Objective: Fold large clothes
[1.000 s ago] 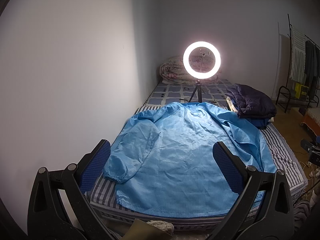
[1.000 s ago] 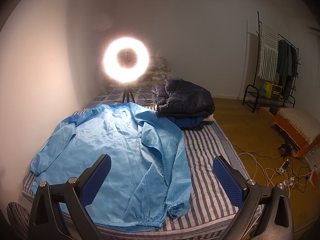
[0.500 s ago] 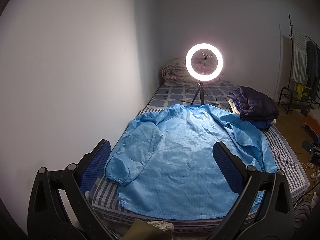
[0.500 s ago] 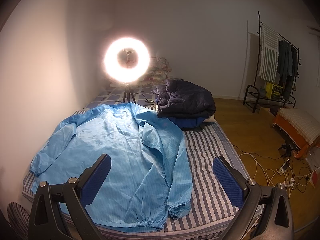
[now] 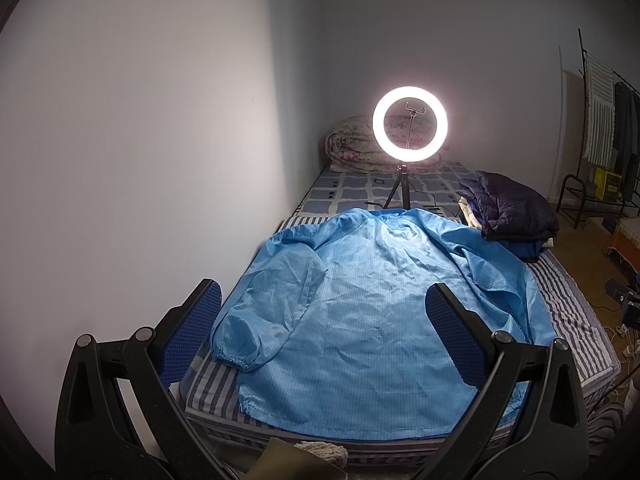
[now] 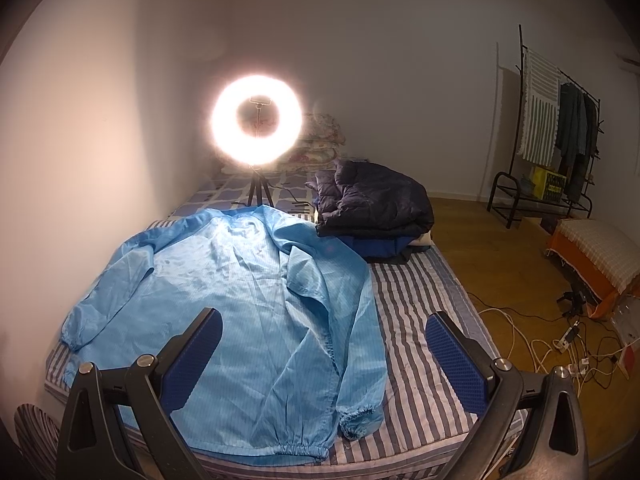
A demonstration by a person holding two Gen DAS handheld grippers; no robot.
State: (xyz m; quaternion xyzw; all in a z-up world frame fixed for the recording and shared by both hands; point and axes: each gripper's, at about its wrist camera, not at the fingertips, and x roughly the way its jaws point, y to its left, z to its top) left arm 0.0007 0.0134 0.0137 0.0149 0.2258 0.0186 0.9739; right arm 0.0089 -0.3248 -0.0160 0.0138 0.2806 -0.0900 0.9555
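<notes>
lying flat on bed, blue jacket [image 5: 360, 320] (beyond spread fingers [image 5: 192, 332])

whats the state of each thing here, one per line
blue jacket: spread flat on the bed, unfolded
ring light: on
dark jacket: folded on a stack
left gripper: open, empty
right gripper: open, empty
clothes rack: garments hanging

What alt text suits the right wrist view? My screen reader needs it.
A light blue jacket lies spread flat on a striped bed, the open right gripper above its hem. Behind are a lit ring light and folded dark clothes.
</notes>
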